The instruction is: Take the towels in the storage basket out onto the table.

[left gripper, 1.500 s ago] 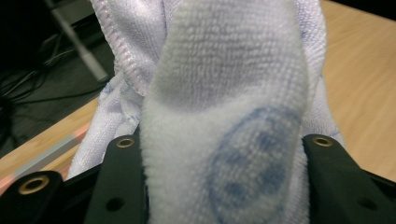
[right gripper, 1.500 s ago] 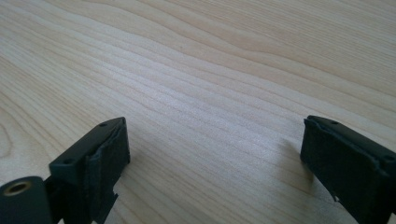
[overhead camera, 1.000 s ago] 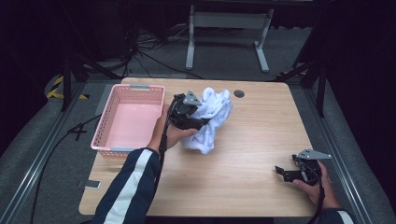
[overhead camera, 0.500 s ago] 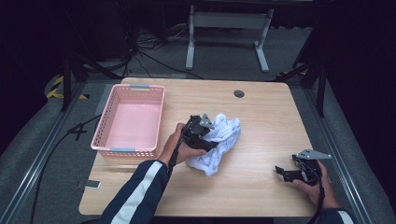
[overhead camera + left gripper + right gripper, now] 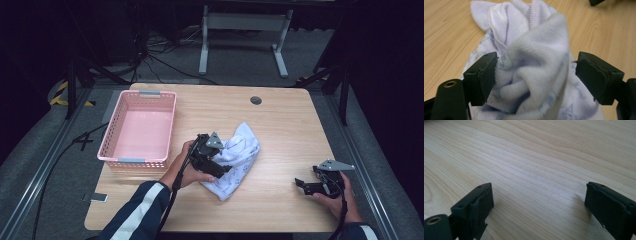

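- The white cloth (image 5: pixel 235 160) lies bunched up on the wooden table (image 5: pixel 280 125), just beside the pink basket (image 5: pixel 137 127) (the cloth has small blue prints on it).
- The left gripper (image 5: pixel 212 162) is down at the cloth, on the side of the cloth that is nearer the basket.
- Its jaws have just been opening. In the left gripper view the cloth (image 5: pixel 534 70) sits between them. One jaw touches the cloth and the other stands apart from it, so there is no squeeze on the cloth.
- The right gripper (image 5: pixel 305 184) sits low over the table, well apart from the cloth, on the side away from the basket.
- Its jaws stand wide, with bare wood (image 5: pixel 536 170) between them.
- The basket has nothing inside that I can see.
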Demonstrator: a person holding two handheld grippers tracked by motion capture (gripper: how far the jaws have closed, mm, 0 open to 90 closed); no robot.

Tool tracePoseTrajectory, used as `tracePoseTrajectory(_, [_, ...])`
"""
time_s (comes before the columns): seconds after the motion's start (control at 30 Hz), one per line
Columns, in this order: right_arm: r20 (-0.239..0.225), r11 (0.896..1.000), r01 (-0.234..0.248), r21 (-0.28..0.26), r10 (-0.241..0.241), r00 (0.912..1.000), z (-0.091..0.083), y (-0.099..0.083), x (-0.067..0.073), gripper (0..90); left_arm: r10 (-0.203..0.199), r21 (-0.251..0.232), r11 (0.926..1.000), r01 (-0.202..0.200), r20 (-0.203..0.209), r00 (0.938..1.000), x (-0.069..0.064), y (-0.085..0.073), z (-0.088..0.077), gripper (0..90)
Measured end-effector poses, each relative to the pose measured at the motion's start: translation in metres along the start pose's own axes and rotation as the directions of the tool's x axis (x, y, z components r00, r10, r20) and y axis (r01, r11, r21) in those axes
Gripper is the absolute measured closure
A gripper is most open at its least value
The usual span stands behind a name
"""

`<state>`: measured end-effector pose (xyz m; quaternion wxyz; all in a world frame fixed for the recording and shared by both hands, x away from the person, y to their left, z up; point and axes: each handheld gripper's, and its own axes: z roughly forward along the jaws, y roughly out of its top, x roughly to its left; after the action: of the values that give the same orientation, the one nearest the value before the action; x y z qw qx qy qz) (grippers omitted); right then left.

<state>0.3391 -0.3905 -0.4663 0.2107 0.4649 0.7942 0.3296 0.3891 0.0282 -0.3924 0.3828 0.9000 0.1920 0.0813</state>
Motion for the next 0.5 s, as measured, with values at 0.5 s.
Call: tracePoseTrajectory(0.5, [-0.250,0.971,0.201,-0.126,-0.227,0.9413,0.009,0.059,0.083,24.7,-0.032,0.042,0.9985,0.033,-0.034,0.9989,-0.018,-0.058,0.006,35.6])
